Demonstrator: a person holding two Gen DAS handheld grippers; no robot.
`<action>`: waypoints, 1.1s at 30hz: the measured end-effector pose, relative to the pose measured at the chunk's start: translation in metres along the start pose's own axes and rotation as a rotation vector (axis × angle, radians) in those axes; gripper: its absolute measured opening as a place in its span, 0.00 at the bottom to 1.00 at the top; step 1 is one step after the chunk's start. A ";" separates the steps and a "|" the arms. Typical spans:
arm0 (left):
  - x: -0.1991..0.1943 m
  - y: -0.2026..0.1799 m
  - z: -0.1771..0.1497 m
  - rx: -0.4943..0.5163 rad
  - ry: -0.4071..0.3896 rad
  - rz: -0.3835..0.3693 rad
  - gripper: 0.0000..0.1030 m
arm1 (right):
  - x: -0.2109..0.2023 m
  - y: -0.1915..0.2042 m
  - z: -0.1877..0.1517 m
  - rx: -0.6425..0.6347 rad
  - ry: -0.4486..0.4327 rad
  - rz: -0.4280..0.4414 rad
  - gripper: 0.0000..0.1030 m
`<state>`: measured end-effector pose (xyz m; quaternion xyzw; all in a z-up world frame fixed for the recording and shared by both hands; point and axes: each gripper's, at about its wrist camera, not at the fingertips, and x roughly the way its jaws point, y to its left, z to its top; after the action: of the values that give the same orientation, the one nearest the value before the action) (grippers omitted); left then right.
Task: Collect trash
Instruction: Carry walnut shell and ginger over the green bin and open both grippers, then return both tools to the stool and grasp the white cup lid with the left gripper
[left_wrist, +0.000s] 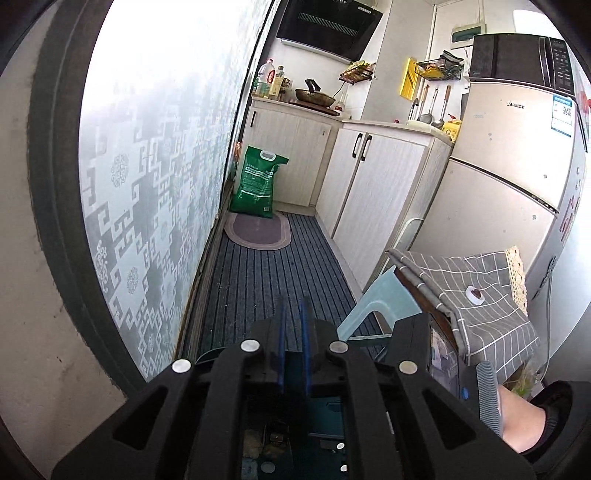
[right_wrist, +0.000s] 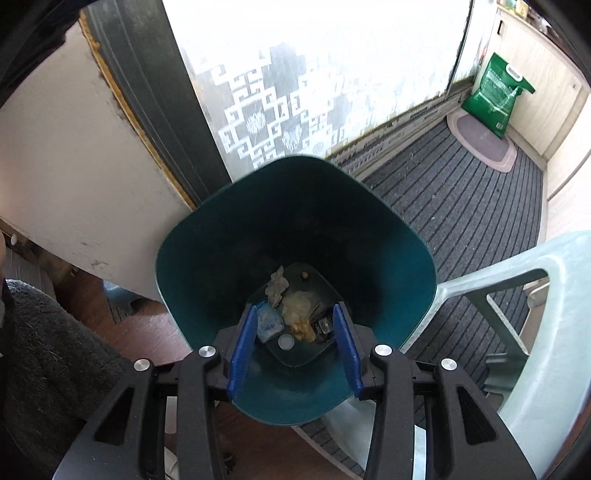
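Note:
A dark teal trash bin stands on the floor, seen from above in the right wrist view. At its bottom lie a crumpled tissue, a yellowish wrapper, a blue-white packet and a white cap. My right gripper hangs over the bin's mouth, open, with nothing between its blue pads. My left gripper points into the kitchen, shut with nothing visible between its pads. Part of the bin shows beneath it.
A pale plastic stool stands right of the bin. A grey checked cloth covers a table, with a small white lid on it. Beyond are a green sack, an oval mat, cabinets, a fridge and a frosted door. A person's foot is at lower right.

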<state>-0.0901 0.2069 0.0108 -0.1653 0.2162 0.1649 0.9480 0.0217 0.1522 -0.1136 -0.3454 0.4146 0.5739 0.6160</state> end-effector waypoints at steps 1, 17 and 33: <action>-0.001 -0.002 0.001 0.002 -0.011 0.000 0.08 | -0.003 0.001 0.000 -0.002 -0.011 0.000 0.33; 0.010 -0.057 0.015 0.028 -0.064 -0.080 0.14 | -0.129 -0.043 -0.013 0.054 -0.289 -0.106 0.25; 0.063 -0.145 0.005 0.120 0.047 -0.175 0.24 | -0.199 -0.149 -0.075 0.216 -0.361 -0.347 0.25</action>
<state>0.0207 0.0950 0.0206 -0.1304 0.2328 0.0641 0.9616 0.1619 -0.0143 0.0282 -0.2355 0.2916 0.4644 0.8024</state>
